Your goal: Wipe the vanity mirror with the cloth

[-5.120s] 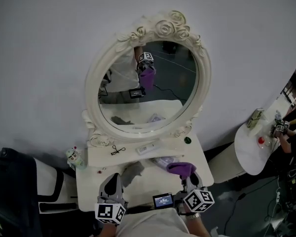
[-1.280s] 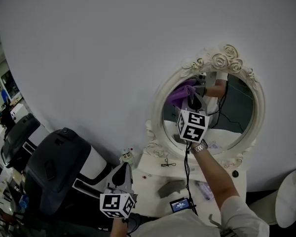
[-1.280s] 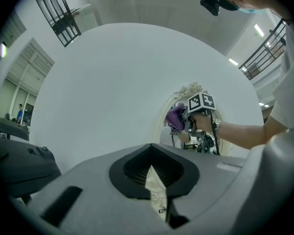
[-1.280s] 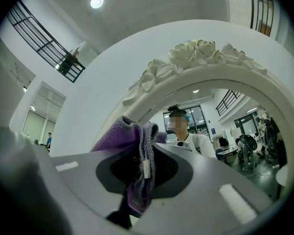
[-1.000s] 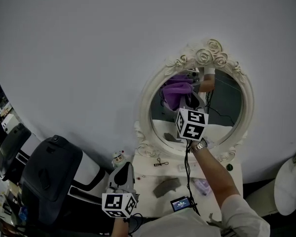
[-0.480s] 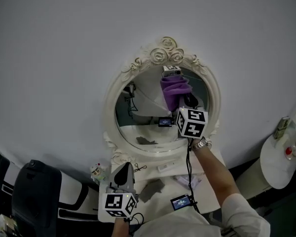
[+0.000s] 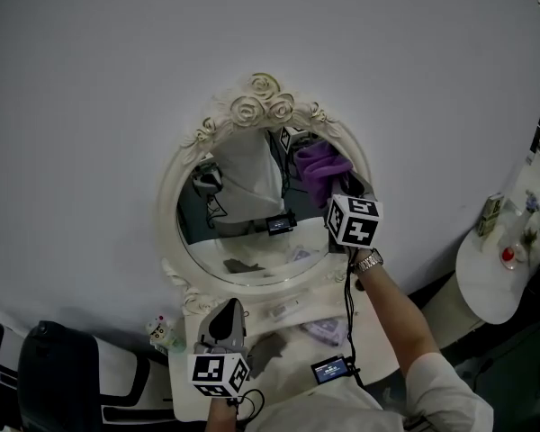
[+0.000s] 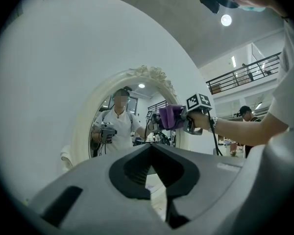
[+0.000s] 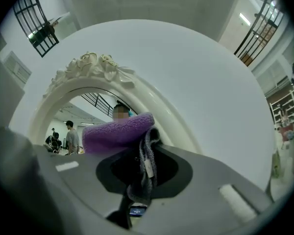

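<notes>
Cloth (image 7: 320, 164) slid right across mirror (image 7: 243, 216), long axis horizontal.

Open mirror glass (image 7: 238, 241) inside raised frame (image 7: 169, 207)

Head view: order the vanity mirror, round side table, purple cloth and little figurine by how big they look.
1. vanity mirror
2. round side table
3. purple cloth
4. figurine
The cloth is held up nearer the camera, so its lead over the figurine is apparent only.
</notes>
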Tool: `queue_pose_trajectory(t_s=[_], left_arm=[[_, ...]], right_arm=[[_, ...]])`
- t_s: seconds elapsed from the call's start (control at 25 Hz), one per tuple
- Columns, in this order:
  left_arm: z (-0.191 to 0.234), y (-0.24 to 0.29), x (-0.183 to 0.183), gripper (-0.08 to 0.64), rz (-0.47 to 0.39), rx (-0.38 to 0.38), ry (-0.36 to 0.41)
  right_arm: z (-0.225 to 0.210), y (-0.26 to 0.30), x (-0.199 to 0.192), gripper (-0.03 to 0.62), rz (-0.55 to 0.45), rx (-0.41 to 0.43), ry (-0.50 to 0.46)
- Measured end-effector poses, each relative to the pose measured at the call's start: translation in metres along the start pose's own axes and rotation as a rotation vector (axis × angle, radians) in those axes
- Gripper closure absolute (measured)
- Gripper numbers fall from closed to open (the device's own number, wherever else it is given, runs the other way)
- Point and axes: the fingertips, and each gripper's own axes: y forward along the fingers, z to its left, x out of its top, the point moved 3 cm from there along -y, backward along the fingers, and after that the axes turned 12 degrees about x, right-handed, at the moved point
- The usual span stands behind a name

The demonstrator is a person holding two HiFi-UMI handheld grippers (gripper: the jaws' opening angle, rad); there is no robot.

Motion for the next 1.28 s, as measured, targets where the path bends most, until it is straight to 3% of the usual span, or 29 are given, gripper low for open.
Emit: queue_pose_trajectory(t_s=[0.16, 0.28, 0.68, 0.96, 1.12, 1.28], left_arm=[[0.002, -0.004, -0.003, 0.560, 0.012, 0.004, 0.000], [0.012, -0.008, -0.005, 0.560, 0.017, 0.038, -0.008], [0.046, -0.042, -0.006, 0.560, 0.006, 0.192, -0.018], [0.070, -0.076, 0.000, 0.560, -0.014, 0.316, -0.014], [0.085, -0.102, 0.001, 0.560, -0.015, 0.395, -0.012], [0.098, -0.129, -0.004, 0.560, -0.006, 0.474, -0.017]], right_arm=[[-0.003, -0.005, -0.004, 0.535, -0.022, -0.009, 0.065], [0.009, -0.010, -0.003, 0.535, -0.070, 0.039, 0.142], [0.137, 0.015, -0.011, 0.535, -0.068, 0.302, 0.082], [0.240, 0.025, -0.028, 0.535, -0.002, 0.526, 0.076], [0.285, 0.032, -0.042, 0.535, 0.050, 0.583, 0.076], [0.306, 0.042, -0.058, 0.535, 0.101, 0.575, 0.106]])
